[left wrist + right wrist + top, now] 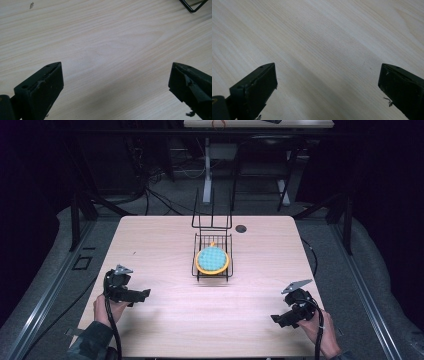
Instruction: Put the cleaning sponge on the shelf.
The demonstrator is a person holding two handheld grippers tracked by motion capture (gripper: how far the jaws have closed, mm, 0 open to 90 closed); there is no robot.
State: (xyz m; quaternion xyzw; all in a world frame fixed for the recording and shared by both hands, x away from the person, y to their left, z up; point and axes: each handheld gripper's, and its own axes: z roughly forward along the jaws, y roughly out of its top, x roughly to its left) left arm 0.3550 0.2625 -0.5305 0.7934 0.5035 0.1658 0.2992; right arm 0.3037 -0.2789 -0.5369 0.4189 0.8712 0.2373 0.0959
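A black wire basket (212, 270) stands at the middle of the light wooden table (165, 240). In it lies a round teal plate with an orange rim (212, 260). My left gripper (142, 295) hovers low over the table's front left, held by a hand, well left of the basket. Its jaws stand wide apart over bare wood, so the left gripper (116, 82) is open and holds nothing. My right gripper (276, 319) is at the front right, also open. Bare wood lies between the wide jaws of the right gripper (327, 82).
A corner of the wire basket (193, 6) reaches into the left gripper view at top right. A taller wire frame (211, 215) rises behind the basket. A dark round hole (241, 228) sits near the table's far edge. Dark floor, cables and another desk lie beyond.
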